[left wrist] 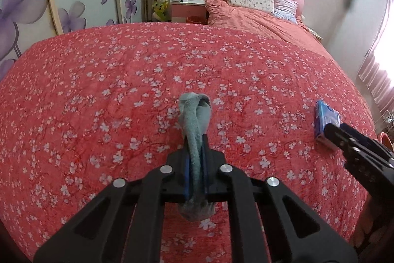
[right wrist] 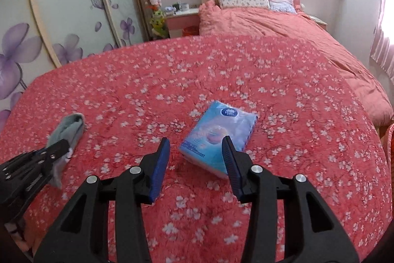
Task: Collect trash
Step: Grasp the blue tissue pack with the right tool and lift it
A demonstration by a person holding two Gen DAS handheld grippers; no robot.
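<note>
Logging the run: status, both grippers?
Left gripper shut on grey sock. Right gripper open, blue tissue pack just ahead on bedspread. Path clear.

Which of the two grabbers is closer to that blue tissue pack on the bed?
Right. The right gripper is open right at the tissue pack; the left gripper, off to its side, clamps a grey-blue sock.

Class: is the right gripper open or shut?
Open. The right gripper shows a wide gap between its blue pads, the tissue pack just ahead, ungripped.
</note>
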